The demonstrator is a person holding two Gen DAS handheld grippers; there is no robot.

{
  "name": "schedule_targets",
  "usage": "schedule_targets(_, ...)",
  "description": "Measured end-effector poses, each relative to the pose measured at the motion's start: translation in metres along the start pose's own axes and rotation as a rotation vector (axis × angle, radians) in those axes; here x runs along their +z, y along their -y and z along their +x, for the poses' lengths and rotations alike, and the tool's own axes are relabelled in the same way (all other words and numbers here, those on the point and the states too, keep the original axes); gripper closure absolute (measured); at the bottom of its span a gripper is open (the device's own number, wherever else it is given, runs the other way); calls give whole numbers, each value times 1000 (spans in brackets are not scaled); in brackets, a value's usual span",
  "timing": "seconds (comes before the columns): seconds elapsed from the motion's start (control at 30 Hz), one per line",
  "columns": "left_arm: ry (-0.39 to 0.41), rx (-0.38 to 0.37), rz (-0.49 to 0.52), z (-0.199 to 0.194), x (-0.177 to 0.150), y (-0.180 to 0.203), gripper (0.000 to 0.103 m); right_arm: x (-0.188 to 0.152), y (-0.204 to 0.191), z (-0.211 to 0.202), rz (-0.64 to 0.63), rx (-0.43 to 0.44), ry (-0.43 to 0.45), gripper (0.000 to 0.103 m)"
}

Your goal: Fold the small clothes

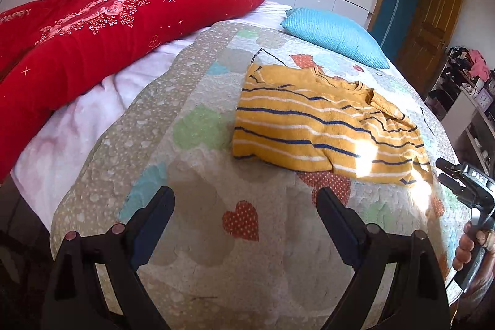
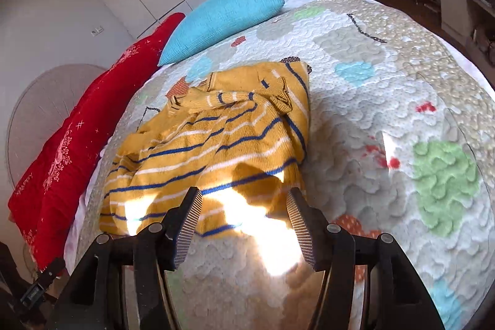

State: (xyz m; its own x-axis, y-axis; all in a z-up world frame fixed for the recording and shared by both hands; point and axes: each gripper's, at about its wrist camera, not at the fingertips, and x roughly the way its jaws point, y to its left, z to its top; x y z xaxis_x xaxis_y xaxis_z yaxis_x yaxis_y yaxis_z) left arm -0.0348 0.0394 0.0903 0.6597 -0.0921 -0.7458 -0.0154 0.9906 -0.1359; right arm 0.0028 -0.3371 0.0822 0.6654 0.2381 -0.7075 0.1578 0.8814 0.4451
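Note:
A small mustard-yellow knit sweater (image 1: 312, 126) with blue and white stripes lies partly folded and rumpled on the quilt. It also shows in the right wrist view (image 2: 222, 141). My left gripper (image 1: 246, 200) is open and empty, above the quilt short of the sweater's near left edge. My right gripper (image 2: 244, 203) is open and empty, its fingertips just over the sweater's near hem. The right gripper also shows at the right edge of the left wrist view (image 1: 445, 172).
A patterned heart quilt (image 1: 198, 237) covers the bed. A red embroidered duvet (image 1: 92, 39) lies along the far left, a blue pillow (image 1: 334, 36) behind the sweater. Shelves with clutter (image 1: 470, 88) and a wooden door (image 1: 430, 30) stand at the right.

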Motion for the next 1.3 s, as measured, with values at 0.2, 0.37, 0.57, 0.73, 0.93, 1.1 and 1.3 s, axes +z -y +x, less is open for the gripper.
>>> schedule_targets(0.2, -57, 15, 13, 7, -27, 3, 11, -44, -7, -47, 32, 22, 64, 33)
schedule_targets(0.37, -121, 32, 36, 24, -49, 8, 11, -70, -18, -57, 25, 11, 79, 32)
schedule_targets(0.57, -182, 49, 59, 40, -66, 13, 11, -85, -27, -41, 7, 0, 28, 32)
schedule_targets(0.73, -185, 89, 103, 47, -74, 18, 6, -105, -25, -25, -14, -39, -26, 32)
schedule_targets(0.93, -186, 117, 118, 52, -80, 22, 0, -120, -16, -17, -4, -60, -50, 32)
schedule_targets(1.1, -176, 129, 119, 52, -81, 24, 0, -121, -15, -17, -4, -59, -51, 32)
schedule_targets(1.3, -170, 140, 125, 52, -82, 26, 0, -124, -15, -16, 1, -55, -42, 30)
